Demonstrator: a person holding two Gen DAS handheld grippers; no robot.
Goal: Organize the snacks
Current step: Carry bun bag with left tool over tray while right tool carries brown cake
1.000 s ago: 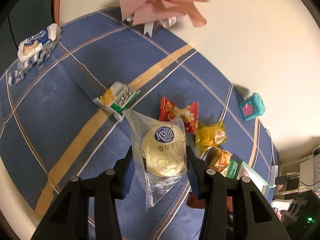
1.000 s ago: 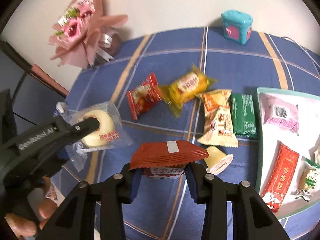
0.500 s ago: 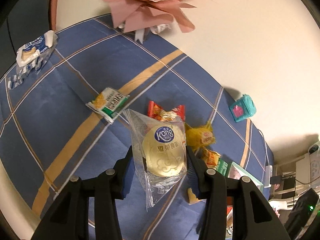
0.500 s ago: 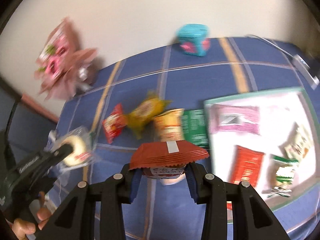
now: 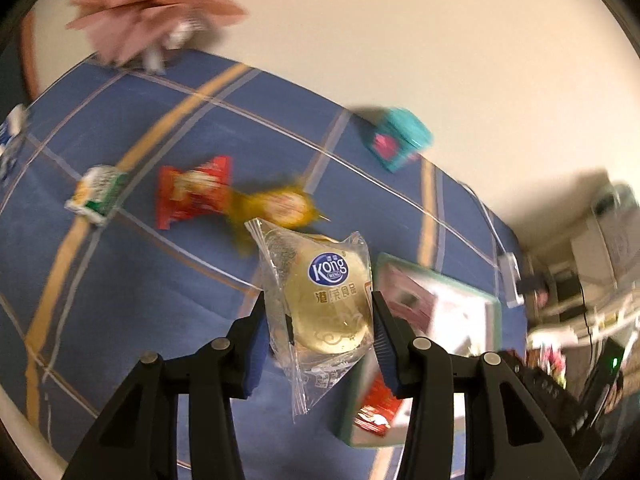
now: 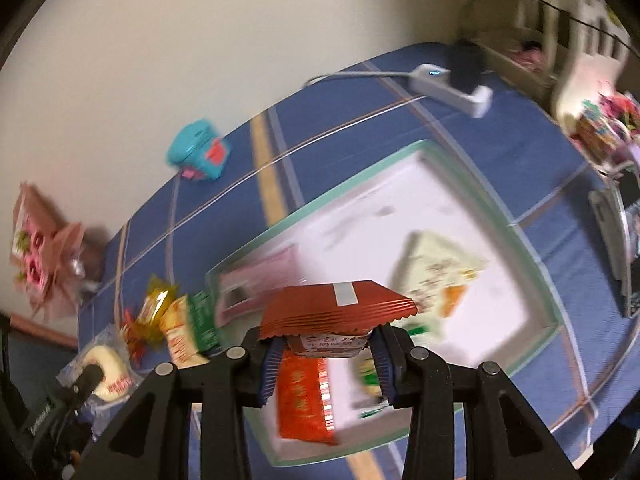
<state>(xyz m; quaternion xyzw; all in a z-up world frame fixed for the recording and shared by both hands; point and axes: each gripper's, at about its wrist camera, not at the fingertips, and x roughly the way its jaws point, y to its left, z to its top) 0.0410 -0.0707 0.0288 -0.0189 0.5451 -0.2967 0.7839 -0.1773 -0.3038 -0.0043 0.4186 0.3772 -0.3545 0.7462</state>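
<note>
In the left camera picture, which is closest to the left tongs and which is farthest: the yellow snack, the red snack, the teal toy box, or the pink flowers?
From the left tongs, which hold the round cake packet:
1. Yellow snack, just beyond the packet.
2. Red snack, farther left.
3. Teal toy box, by the wall, upper right.
4. Pink flowers, far back at the top left.

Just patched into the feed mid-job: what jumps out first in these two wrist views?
Each pair of tongs is gripping a snack. The left tongs are shut on a clear-wrapped round pastry, held above the blue plaid tablecloth. The right tongs are shut on a red-lidded snack cup, over the near edge of the green-rimmed white tray. Red and yellow packets lie loose beside the tray.
</note>
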